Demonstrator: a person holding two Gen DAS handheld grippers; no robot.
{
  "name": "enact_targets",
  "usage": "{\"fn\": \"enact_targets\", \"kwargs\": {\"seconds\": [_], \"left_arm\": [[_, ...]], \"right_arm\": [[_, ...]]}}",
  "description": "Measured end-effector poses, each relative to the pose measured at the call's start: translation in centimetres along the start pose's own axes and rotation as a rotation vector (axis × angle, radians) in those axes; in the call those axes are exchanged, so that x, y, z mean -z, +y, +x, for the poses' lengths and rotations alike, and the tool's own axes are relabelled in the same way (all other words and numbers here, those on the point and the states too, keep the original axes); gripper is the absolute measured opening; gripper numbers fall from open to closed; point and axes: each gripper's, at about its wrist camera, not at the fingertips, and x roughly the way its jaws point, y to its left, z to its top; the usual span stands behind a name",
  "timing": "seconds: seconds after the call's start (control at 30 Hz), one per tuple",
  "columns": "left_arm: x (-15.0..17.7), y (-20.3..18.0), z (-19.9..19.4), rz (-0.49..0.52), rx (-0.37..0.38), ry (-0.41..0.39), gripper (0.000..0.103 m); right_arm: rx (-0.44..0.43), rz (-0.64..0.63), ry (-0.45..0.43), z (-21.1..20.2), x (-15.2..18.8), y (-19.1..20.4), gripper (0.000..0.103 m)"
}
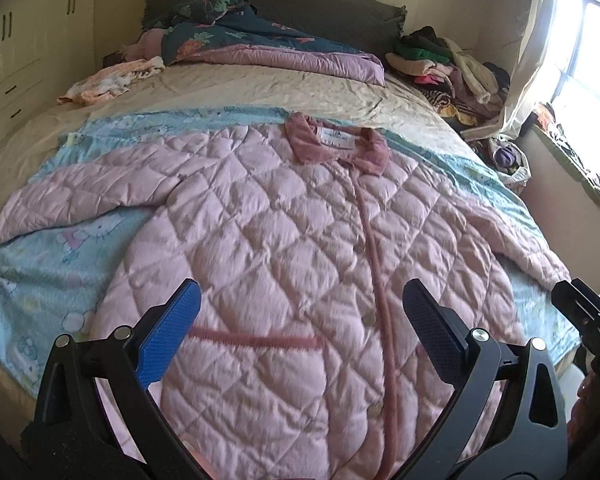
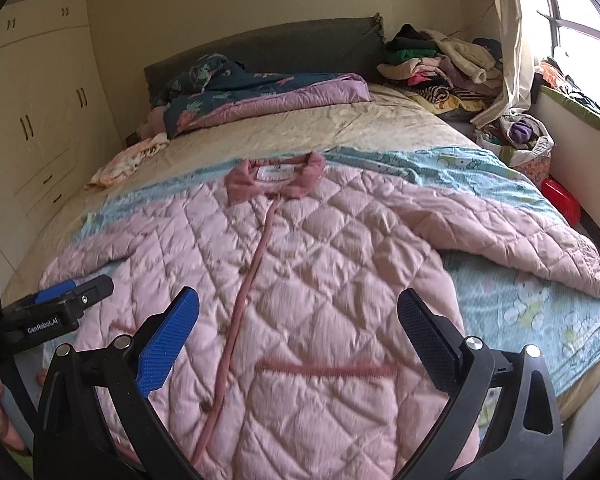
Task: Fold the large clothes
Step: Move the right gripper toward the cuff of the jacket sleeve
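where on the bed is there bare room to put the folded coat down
Free: the beige sheet between the pink coat's collar and the purple quilt. Crowded: the clothes pile by the window and the orange garment at the far left edge.

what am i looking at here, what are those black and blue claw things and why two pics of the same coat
Those claws are handheld grippers, one in each of a person's hands, each with a camera looking out along its two fingers. One picture comes from the left gripper, the other from the right gripper; each also catches the other at its edge. Both are open and hold nothing. Below them a pink quilted coat lies spread flat, front up, sleeves out, on a light blue cartoon blanket covering the bed. A pile of clothes sits at the far corner by the window. The job is folding the coat; no fold is made yet.
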Motion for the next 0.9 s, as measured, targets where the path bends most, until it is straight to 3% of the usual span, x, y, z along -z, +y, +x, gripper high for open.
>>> {"fn": "enact_targets", "kwargs": {"seconds": [0.6, 0.9], "left_arm": [[-7.3, -3.8, 3.3, 0.019, 0.038, 0.000, 0.095], [-9.2, -6.5, 5.9, 0.037, 0.053, 0.016, 0.095]], "right_arm": [[0.035, 0.094, -0.057, 2.1, -7.8, -3.6, 0.099], [0.098, 0.148, -0.065, 3.1, -9.5, -7.5, 0.099]]}}
